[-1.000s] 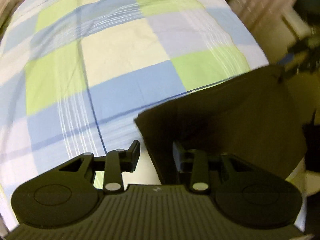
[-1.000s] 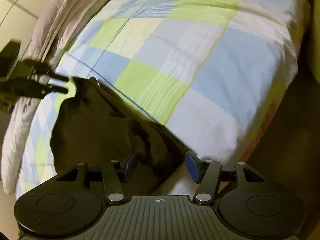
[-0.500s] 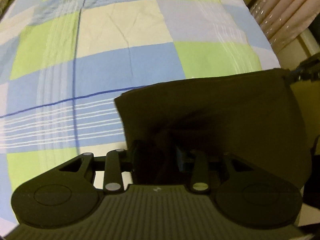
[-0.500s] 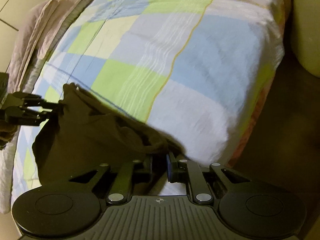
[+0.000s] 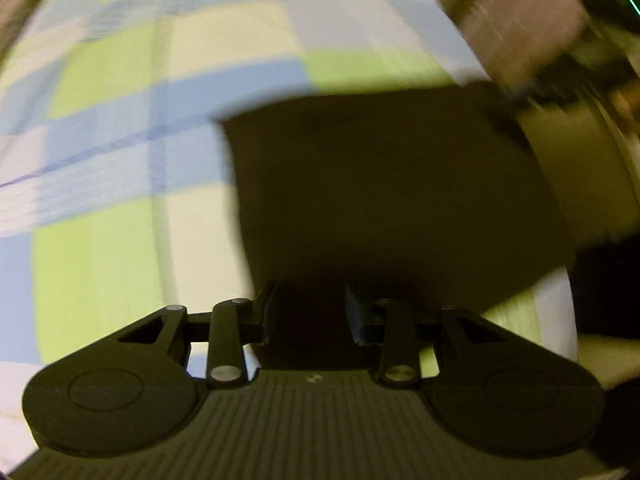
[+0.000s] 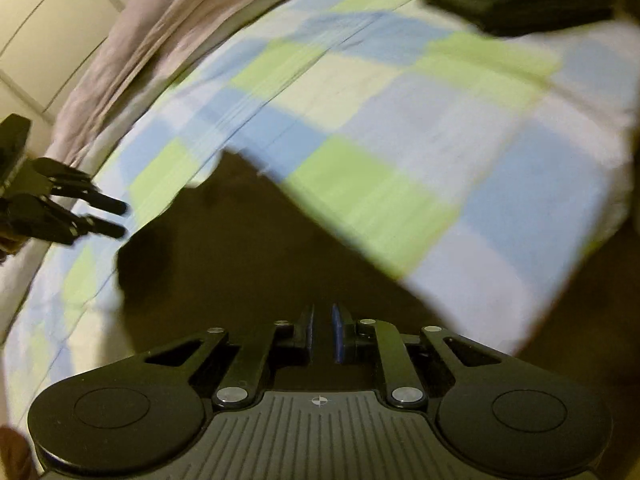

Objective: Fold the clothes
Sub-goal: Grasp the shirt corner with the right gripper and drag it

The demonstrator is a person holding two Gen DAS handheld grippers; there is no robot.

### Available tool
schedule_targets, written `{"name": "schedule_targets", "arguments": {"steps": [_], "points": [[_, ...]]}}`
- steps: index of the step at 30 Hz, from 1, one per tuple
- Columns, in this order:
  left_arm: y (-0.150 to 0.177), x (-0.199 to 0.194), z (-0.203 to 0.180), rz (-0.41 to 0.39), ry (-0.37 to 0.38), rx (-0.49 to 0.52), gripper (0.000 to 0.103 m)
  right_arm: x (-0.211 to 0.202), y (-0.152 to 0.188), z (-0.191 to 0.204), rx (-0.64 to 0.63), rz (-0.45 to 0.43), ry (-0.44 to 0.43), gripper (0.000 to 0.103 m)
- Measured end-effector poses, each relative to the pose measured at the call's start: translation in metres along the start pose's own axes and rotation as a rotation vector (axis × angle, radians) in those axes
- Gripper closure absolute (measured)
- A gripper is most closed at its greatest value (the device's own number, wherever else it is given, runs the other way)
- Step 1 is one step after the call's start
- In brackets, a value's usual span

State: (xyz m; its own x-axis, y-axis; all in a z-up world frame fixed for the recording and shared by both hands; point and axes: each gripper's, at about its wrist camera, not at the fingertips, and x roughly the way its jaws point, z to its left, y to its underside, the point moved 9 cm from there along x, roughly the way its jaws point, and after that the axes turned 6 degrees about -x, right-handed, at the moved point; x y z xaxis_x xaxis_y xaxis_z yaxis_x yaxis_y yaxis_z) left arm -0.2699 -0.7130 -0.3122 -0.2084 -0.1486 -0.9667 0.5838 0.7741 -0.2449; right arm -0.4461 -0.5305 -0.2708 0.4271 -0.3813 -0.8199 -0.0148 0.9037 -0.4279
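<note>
A dark brown garment (image 5: 384,184) lies at the near edge of a bed with a blue, green and white check cover (image 5: 160,80). My left gripper (image 5: 308,312) is open, its fingers apart over the garment's near left corner. In the right wrist view the garment (image 6: 240,248) spreads ahead, and my right gripper (image 6: 322,332) is shut on its near edge. The left gripper (image 6: 116,218) also shows there at the far left, open and just off the cloth's far corner. Both views are blurred.
A dark pile of clothes (image 6: 520,4) lies at the far end of the bed. A grey-pink bolster or duvet (image 6: 132,48) runs along the bed's far side by a wall. The bed edge (image 6: 540,292) drops off to the right.
My left gripper opened and let go of the garment's corner. My right gripper stayed shut on the edge and both views swung, the cloth now flatter on the bed.
</note>
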Motion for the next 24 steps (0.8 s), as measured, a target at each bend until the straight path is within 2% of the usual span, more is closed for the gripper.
{"name": "schedule_targets", "arguments": {"steps": [4,6,7,9,12,16,17,18,20,24], "points": [[0.034,0.028,-0.021,0.081,-0.011,0.122,0.074,0.034,0.025,0.009,0.021,0.086,-0.038,0.09],[0.041,0.033,-0.002,0.08,-0.05,0.065,0.072,0.034,0.035,0.001,0.047,0.09,-0.006,0.09],[0.044,0.033,0.007,0.076,-0.064,0.03,0.065,0.032,0.04,-0.004,0.054,0.09,0.013,0.09],[0.047,0.025,0.013,0.061,-0.073,0.001,0.065,0.024,0.051,-0.01,0.055,0.095,0.056,0.09],[0.05,0.007,0.003,0.048,-0.11,0.068,0.07,0.01,0.061,-0.006,0.03,0.11,0.111,0.09],[0.056,-0.016,-0.021,0.023,-0.125,0.129,0.07,-0.009,0.066,0.02,-0.009,0.093,0.111,0.09],[0.058,-0.02,-0.03,0.019,-0.122,0.143,0.07,-0.011,0.067,0.028,-0.026,0.09,0.099,0.085],[0.061,-0.022,-0.04,0.018,-0.124,0.162,0.07,-0.012,0.067,0.036,-0.044,0.09,0.087,0.064],[0.065,-0.024,-0.059,0.022,-0.119,0.192,0.07,-0.011,0.063,0.047,-0.078,0.069,0.071,0.042],[0.061,-0.021,-0.09,-0.014,-0.107,0.193,0.07,-0.002,0.033,0.036,-0.081,0.021,0.056,0.042]]}}
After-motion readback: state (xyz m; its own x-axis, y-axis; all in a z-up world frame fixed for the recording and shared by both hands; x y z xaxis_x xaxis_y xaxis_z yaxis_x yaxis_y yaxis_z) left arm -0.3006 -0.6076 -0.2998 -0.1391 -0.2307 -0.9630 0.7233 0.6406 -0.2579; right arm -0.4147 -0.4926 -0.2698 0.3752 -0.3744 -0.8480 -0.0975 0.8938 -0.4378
